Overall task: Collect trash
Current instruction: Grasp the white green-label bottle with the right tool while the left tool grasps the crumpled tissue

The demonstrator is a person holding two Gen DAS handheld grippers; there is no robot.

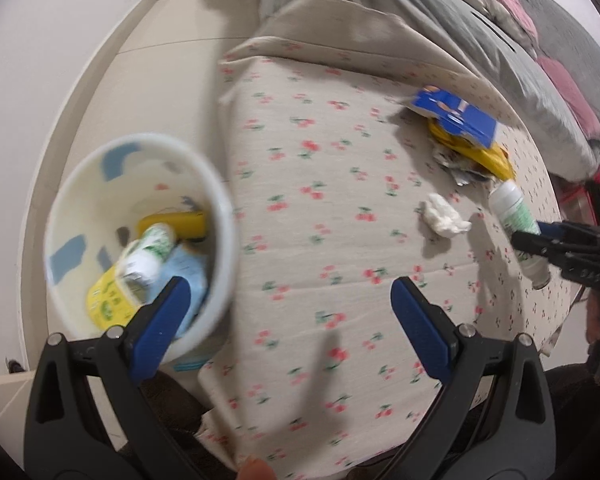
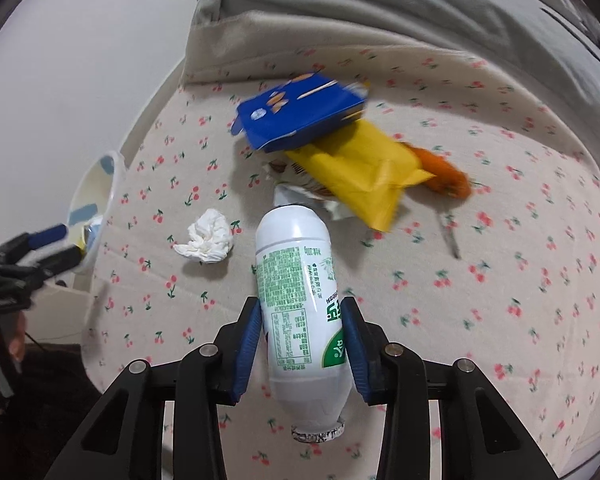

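Note:
My right gripper (image 2: 302, 320) is shut on a white bottle with a green label (image 2: 300, 292) and holds it over the bed; it also shows in the left wrist view (image 1: 518, 224). My left gripper (image 1: 290, 300) is open and empty above the bed's near edge, beside a white bin (image 1: 220, 216) on the floor. The bin holds another white and green bottle (image 1: 148, 254), a yellow item (image 1: 176, 224) and a yellow carton (image 1: 106, 300). On the bed lie a crumpled tissue (image 2: 206, 242), a blue box (image 2: 300, 114) and a yellow wrapper (image 2: 360, 168).
The bed has a cherry-print sheet (image 1: 320, 208) with a grey duvet (image 2: 380, 12) piled at its far side. An orange object (image 2: 444, 172) lies by the yellow wrapper. A white wall (image 1: 40, 60) and pale floor run along the left.

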